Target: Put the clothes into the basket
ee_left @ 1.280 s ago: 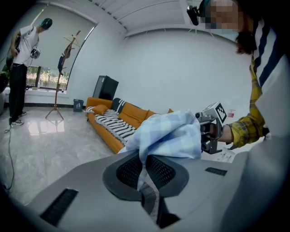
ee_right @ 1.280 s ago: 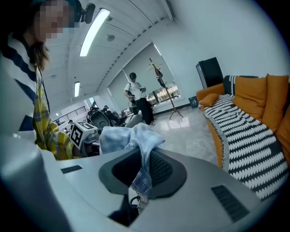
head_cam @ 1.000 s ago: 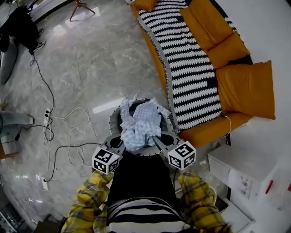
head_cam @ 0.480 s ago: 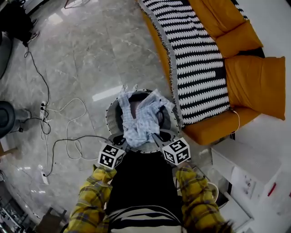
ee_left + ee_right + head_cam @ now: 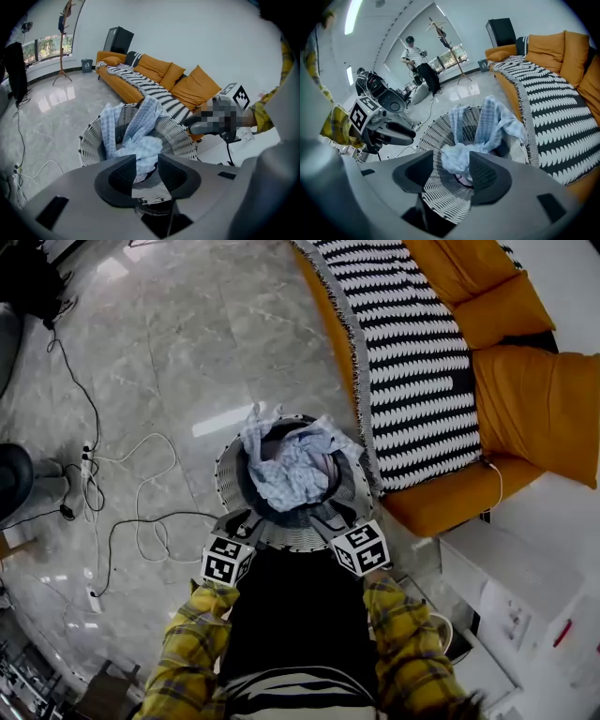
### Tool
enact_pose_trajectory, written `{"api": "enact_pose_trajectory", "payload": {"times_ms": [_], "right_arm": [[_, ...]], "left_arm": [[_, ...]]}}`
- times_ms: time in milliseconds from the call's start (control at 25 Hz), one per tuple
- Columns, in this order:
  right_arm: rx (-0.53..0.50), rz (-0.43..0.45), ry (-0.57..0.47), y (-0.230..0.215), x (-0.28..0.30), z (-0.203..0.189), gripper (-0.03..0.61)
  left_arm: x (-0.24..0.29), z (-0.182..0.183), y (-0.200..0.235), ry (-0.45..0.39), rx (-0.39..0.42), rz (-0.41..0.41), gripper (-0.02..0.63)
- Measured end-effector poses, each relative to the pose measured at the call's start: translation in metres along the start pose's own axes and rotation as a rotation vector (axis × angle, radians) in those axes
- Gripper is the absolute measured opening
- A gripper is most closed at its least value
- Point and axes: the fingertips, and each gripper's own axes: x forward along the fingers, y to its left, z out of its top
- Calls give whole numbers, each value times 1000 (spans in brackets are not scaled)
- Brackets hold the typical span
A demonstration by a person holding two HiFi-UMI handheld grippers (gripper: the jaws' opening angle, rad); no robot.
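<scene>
A light blue checked cloth (image 5: 291, 470) lies bunched inside the round white wicker basket (image 5: 225, 486), with corners draped over the far rim. Both grippers hang over the near rim, pointing down into the basket. My left gripper (image 5: 246, 519) has its jaws opening. In the left gripper view (image 5: 146, 161) a fold of the cloth (image 5: 140, 126) shows in the gap, and the pads do not press on it. My right gripper (image 5: 326, 518) is opening too, with its jaws (image 5: 451, 159) standing wide. A lump of the cloth (image 5: 457, 159) sits loose between them above the basket (image 5: 436, 136).
An orange sofa (image 5: 525, 399) with a black-and-white striped blanket (image 5: 422, 362) stands right beside the basket. White cables (image 5: 141, 521) trail over the grey marble floor at the left. A white cabinet (image 5: 525, 587) is at the lower right. A person (image 5: 412, 51) stands far back.
Both grippers sank toward the basket and their jaws went from shut on the cloth to apart. The cloth dropped from above the rim down into the basket.
</scene>
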Motion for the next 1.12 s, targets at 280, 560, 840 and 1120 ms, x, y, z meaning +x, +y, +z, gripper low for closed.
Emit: {"api": "enact_pose_trajectory", "payload": {"times_ms": [280, 560, 840, 1120], "right_arm": [[28, -59, -44, -14, -3, 3, 233], [68, -170, -111, -52, -15, 21, 225], [14, -203, -112, -83, -7, 44, 219], [-26, -226, -116, -114, 20, 72, 219]], "left_arm": [[2, 21, -9, -64, -42, -43, 135], [3, 43, -21, -119, -20, -77, 132], [17, 72, -35, -159, -8, -103, 112], [41, 96, -36, -170, -8, -142, 110]]}}
